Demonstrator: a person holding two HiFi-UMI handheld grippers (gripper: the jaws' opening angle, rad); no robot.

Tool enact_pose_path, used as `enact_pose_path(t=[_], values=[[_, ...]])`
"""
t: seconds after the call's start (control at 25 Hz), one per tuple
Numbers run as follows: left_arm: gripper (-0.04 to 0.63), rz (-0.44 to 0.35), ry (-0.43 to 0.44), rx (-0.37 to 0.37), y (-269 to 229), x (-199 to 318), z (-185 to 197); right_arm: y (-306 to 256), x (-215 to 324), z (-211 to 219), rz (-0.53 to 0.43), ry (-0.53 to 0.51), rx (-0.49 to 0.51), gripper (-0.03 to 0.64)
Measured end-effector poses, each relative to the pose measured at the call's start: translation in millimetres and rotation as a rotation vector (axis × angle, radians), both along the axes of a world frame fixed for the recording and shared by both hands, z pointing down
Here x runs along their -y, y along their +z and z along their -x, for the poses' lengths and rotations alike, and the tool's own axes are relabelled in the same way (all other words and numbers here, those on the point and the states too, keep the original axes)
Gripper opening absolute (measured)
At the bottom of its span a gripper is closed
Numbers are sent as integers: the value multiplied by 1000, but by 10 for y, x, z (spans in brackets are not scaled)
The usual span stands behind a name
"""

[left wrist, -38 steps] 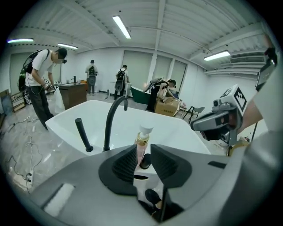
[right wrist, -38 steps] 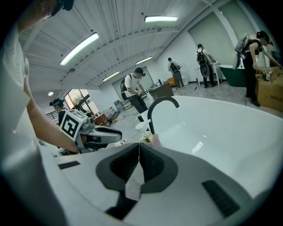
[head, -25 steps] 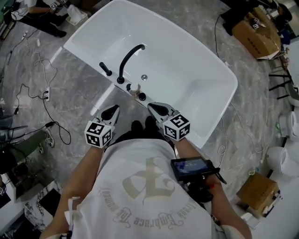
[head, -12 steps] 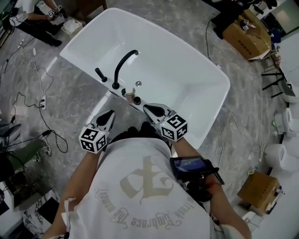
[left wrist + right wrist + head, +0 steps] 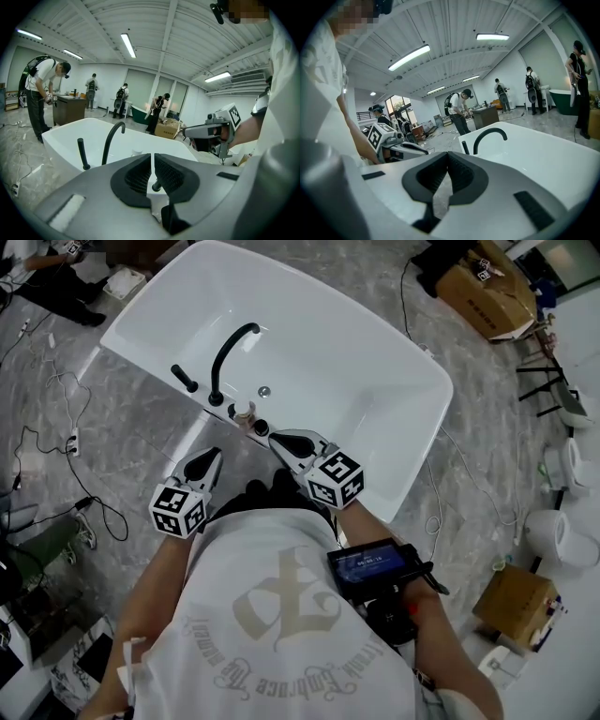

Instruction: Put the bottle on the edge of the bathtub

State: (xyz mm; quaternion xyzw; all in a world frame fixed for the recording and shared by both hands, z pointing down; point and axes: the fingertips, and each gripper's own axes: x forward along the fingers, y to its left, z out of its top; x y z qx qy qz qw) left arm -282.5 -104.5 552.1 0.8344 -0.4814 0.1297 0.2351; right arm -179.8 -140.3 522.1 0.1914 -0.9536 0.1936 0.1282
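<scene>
Slightly nearer the bathtub [image 5: 414, 460] rim now, right gripper [image 5: 275, 438] and left gripper [image 5: 214, 454] show shut, empty fingers [image 5: 460, 176]; bottle [image 5: 246, 412] seems light, slick: pinch mid-body.

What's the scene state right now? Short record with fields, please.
setting: white bathtub, seen from above
faucet: black, curved, on the near rim
bottle: small, pale, standing on the near rim beside the faucet; nothing holds it
left hand-held gripper: shut, empty, short of the rim
right hand-held gripper: shut, empty, tips close to the rim near the bottle
</scene>
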Motion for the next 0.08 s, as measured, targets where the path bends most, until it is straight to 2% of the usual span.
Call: enact_pose_path(t=[0.08], values=[[25, 4, 3, -4, 30, -6, -37, 39, -15, -31, 6, 3, -4, 6]])
